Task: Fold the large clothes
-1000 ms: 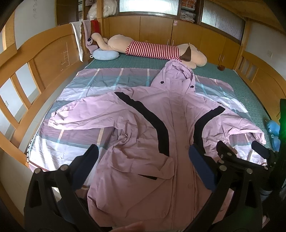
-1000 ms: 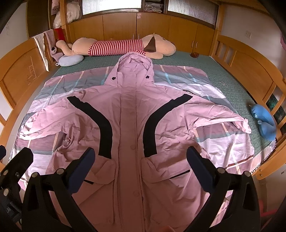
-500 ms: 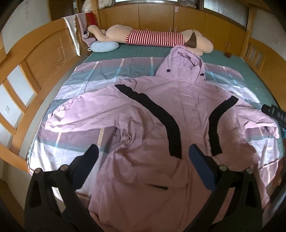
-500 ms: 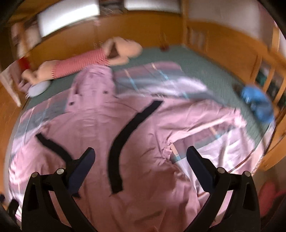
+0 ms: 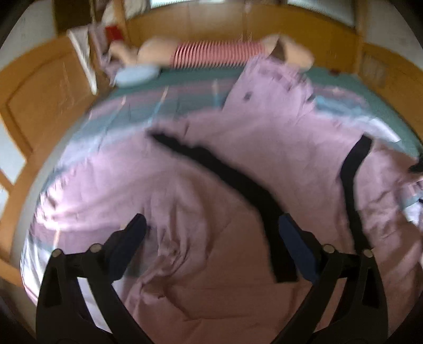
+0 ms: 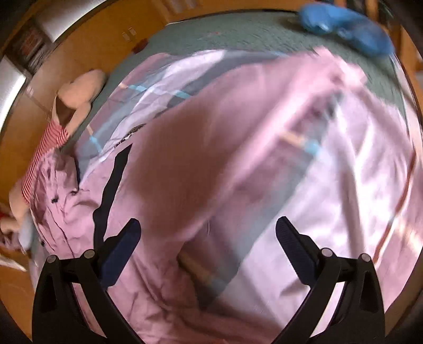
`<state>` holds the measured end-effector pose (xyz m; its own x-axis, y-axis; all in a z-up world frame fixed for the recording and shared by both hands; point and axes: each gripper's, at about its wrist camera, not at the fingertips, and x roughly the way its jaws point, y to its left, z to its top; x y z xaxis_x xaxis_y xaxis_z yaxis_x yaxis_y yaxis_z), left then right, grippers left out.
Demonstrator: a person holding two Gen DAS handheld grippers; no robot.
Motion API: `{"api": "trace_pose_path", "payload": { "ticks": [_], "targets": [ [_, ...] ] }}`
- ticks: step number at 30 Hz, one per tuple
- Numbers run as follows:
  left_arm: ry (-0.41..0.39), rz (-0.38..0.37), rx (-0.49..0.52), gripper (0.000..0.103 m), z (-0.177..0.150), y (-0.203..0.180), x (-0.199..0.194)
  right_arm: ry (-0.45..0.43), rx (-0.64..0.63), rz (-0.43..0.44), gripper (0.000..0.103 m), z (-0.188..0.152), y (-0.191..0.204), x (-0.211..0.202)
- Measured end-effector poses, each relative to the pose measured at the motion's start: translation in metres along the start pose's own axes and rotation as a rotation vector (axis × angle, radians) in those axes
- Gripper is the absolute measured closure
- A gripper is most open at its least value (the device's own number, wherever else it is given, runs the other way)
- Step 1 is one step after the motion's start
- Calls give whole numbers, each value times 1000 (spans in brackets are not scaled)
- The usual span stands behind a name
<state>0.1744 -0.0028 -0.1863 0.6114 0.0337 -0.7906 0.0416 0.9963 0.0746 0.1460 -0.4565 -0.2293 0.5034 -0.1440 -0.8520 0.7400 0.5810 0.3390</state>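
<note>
left wrist view above jacket (image 5: 211, 201) front, right wrist view rolled, near sleeve (image 6: 238, 127)

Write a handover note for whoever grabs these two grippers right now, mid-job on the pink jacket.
Left gripper: open, empty, over the pink jacket body near its left sleeve.
Right gripper: open, empty, over the jacket's right sleeve.
Jacket lies spread front-up on the plaid sheet, hood toward the striped plush toy. A blue plush sits near the right sleeve's end.
Done: nothing folded yet.
Left: fold both sleeves in, then the body. Both views are blurred.
</note>
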Motion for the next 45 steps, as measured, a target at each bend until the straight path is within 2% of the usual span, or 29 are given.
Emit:
{"api": "trace_pose_path", "payload": {
  "ticks": [1,2,3,4,5,7,10,11,12,13,14,17,20,23,26,28,30,32,34,35,37,39,41,45],
  "targets": [
    [37,-17,-7,22,-2,4,8,14,-5,14,1,8,-1,5],
    [68,-42,-26,27,-2,9,14,29,7,30,1,14,-3,12],
    [71,-55,-45,26,-2,13,15,54,35,58,1,20,-8,22],
    [57,-64,-72,19,0,17,14,78,70,100,1,25,-16,35],
    [43,-68,-89,4,-1,19,12,86,108,145,1,29,-25,46],
    [10,-77,-118,2,-1,20,7,73,168,199,1,36,-44,58],
    [14,-124,-97,2,-2,12,6,27,237,283,2,41,-63,70],
    [20,-127,-82,2,-2,9,6,25,243,286,17,42,-62,69],
    [28,-124,-63,2,-4,6,5,25,243,296,56,43,-60,68],
    [35,-120,-47,2,-5,2,6,28,239,323,76,42,-58,68],
    [42,-117,-26,2,-6,-2,8,38,233,339,90,41,-52,67],
    [60,-112,12,2,-7,-9,10,-29,164,323,95,39,-30,53],
    [77,-96,28,2,-9,-10,14,-145,56,316,95,41,-4,20],
    [93,-89,17,2,-10,-8,18,-218,-5,397,97,35,16,-17],
    [111,-84,-17,2,-7,0,23,-265,-183,434,97,14,52,-51],
    [121,-82,-46,2,-6,6,25,-251,-353,500,97,-13,84,-70],
    [126,-77,-67,2,-6,10,28,-237,-539,514,97,-48,119,-82],
    [134,-74,-93,2,-5,16,30,-239,-791,456,97,-97,158,-88],
    [143,-60,-126,2,-4,22,32,-224,-1095,334,95,-158,193,-83],
    [147,-53,-138,2,-4,25,34,-217,-1190,268,91,-182,202,-74],
    [165,-39,-168,2,-5,32,37,-196,-1273,194,70,-207,212,-58],
    [186,-55,-210,2,-6,41,41,-165,-1272,221,27,-210,217,-53],
    [204,-97,-256,2,-7,47,45,-170,-1234,257,18,-203,216,-57],
    [208,-127,-287,2,-9,48,46,-222,-1154,301,16,-183,205,-71]
  ]
}}
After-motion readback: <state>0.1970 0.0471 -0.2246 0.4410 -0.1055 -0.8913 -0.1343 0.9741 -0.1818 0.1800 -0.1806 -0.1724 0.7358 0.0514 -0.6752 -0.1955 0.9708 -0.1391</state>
